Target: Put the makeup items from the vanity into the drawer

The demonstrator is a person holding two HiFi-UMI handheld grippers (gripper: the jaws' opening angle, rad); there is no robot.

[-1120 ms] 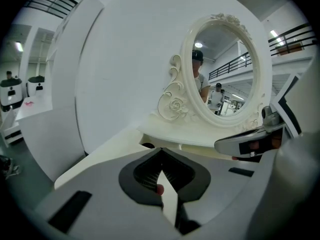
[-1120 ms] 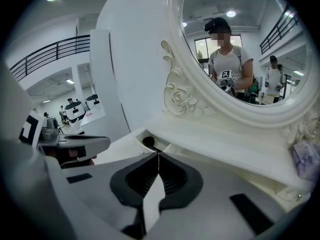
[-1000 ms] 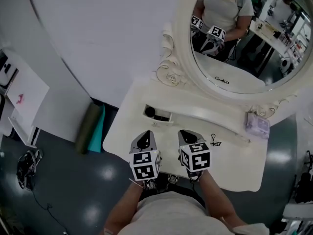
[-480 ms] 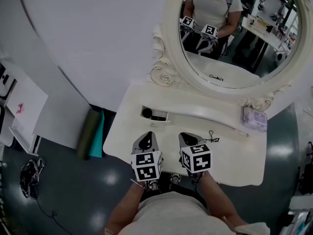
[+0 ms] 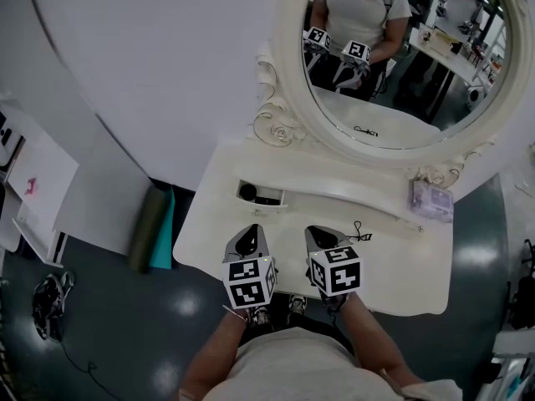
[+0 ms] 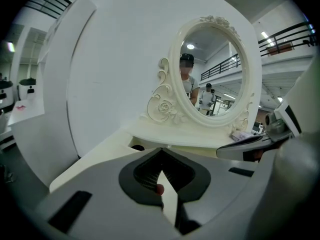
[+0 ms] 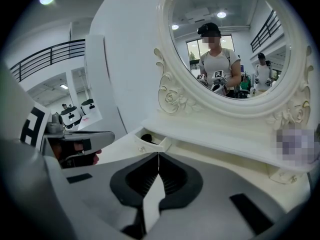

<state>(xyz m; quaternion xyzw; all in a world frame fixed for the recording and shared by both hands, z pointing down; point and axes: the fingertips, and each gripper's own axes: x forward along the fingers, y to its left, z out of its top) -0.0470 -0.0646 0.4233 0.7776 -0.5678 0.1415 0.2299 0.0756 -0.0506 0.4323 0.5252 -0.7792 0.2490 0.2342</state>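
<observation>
A green roll leans against the wall left of the white desk. At the desk's far left the small drawer stands open with dark items inside. The left gripper hovers over the near edge, its fingers closed tip to tip on nothing (only the desk shows through the slit below the tips). Just beside it, the right gripper has its fingers shut and empty too. Each carries a cube of black-and-white square markers. To their right a small black makeup tool lies on the desk. A lilac pouch sits far right, below the mirror. Grippers and items are placed as they were a second ago.
</observation>
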